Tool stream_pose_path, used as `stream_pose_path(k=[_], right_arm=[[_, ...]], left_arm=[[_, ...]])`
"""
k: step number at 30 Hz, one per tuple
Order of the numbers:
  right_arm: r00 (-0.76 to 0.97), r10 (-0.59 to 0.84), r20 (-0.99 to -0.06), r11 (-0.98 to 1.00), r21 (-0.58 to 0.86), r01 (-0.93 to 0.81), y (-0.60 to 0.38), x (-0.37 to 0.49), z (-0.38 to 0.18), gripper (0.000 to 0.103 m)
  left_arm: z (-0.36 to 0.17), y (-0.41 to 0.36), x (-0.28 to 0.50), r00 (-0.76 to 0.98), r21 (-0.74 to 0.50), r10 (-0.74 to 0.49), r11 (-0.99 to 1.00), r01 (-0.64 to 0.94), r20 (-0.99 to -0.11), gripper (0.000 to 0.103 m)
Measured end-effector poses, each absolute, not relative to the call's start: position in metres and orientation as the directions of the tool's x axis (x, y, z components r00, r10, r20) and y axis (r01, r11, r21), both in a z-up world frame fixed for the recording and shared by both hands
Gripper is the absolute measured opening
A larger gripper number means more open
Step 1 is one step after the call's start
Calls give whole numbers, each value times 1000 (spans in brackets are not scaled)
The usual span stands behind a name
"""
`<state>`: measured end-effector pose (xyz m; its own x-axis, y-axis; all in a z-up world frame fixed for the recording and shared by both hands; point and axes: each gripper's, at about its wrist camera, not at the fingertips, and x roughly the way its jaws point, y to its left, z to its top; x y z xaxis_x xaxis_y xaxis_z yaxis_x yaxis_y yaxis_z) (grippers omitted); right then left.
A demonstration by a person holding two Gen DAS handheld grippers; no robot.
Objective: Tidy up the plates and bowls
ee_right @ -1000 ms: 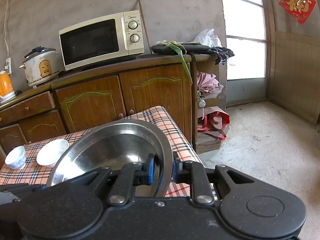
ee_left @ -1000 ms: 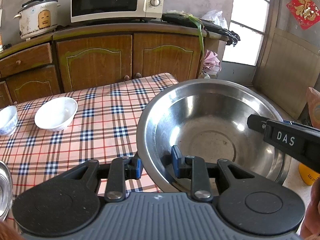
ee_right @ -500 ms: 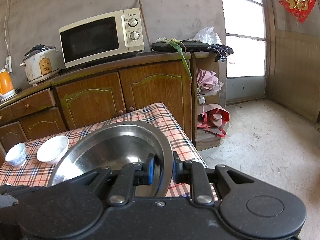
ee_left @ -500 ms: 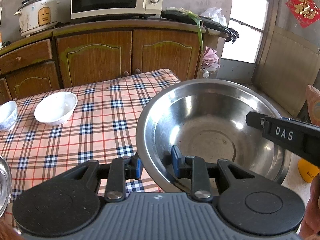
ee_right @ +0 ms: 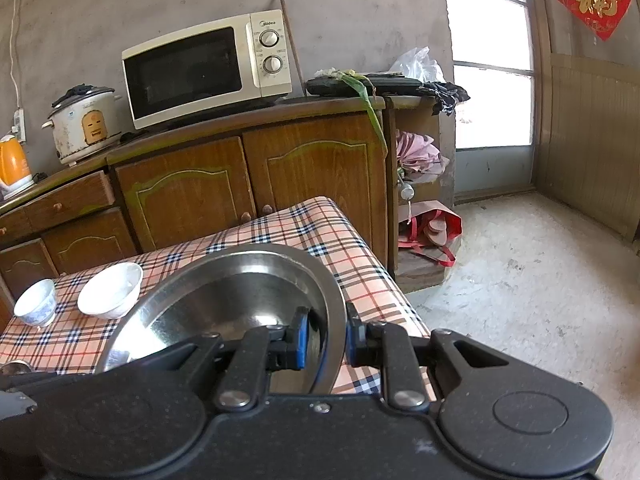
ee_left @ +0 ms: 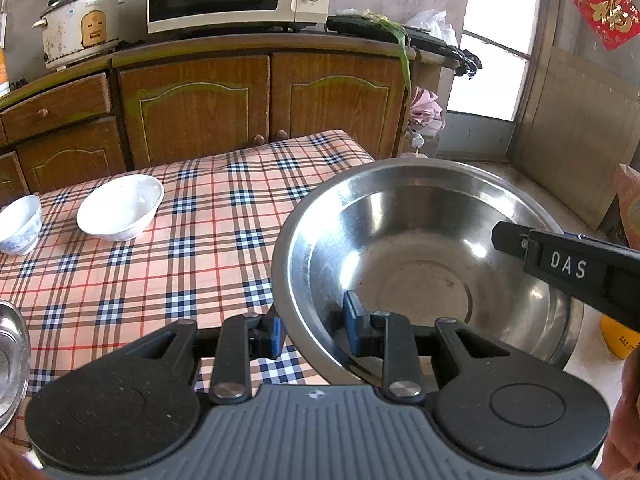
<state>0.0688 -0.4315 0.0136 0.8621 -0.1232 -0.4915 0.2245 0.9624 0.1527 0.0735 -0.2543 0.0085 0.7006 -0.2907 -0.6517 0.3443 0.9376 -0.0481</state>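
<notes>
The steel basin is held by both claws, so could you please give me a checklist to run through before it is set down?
1. Left claw clamped on the steel basin rim: ok.
2. Right claw clamped on the opposite rim: ok.
3. Basin empty: ok.
4. Bare tablecloth free beside the basin: ok.
5. White bowl and patterned bowl apart from the basin: ok.
6. Basin bottom resting on the table or lifted: cannot tell.
</notes>
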Motion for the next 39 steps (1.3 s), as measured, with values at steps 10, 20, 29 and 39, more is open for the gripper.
stream_pose_path(k=[10, 20, 29, 39], right_arm=[[859, -114, -500, 964, 152, 217, -423, 65, 11, 23], [856, -99, -507, 966, 157, 205, -415, 65, 8, 23], [851, -78, -520, 970, 159, 186, -401, 67, 0, 23], [844, -52, -534, 973, 164, 164, -385, 71, -8, 23]], left_arm=[[5, -246, 69, 700, -43, -279, 941, 335, -657, 29], [1, -239, 68, 699, -32, -267, 944, 330, -664, 30], [-5, -227, 69, 698, -26, -242, 952, 306, -674, 30], [-11, -212, 69, 695, -11, -222, 956, 294, -684, 30]])
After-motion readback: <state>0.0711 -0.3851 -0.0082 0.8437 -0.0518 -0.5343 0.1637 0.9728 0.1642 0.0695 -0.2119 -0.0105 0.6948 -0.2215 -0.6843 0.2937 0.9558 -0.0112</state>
